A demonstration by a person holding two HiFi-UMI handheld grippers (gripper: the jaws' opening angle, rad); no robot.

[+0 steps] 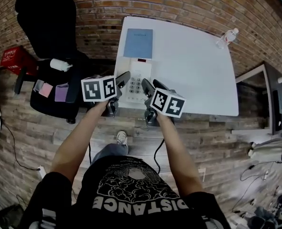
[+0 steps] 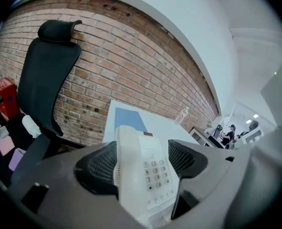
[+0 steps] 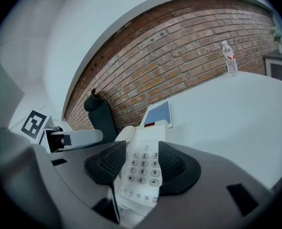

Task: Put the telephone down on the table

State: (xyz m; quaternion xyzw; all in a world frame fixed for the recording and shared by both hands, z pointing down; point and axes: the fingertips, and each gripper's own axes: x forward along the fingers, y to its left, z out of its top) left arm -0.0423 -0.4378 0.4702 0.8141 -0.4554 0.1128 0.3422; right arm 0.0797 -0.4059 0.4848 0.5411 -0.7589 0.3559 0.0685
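- White plastic push-button telephone point(image 1: 134, 71) (keypad upward) lies at the near edge of the white rectangular table point(image 1: 193, 66).
- Left gripper point(image 2: 142, 163): jaws wide, telephone between them.
- Right gripper point(image 3: 143, 165): jaws apart, telephone between them.

Left gripper view: white push-button telephone point(image 2: 148, 175) framed by the dark grey left gripper point(image 2: 141, 149).
Jaws wide apart, one ribbed pad on either side of the telephone; handset on its left, keypad on its right. White counter point(image 2: 162, 124) extends beyond it, carrying a flat blue rectangular folder point(image 2: 130, 119) and, near the far edge, an upright clear plastic bottle point(image 2: 184, 113). Red brick wall point(image 2: 131, 66) behind. Black high-backed office chair point(image 2: 45, 80) at left, red crate point(image 2: 5, 97) beside it.
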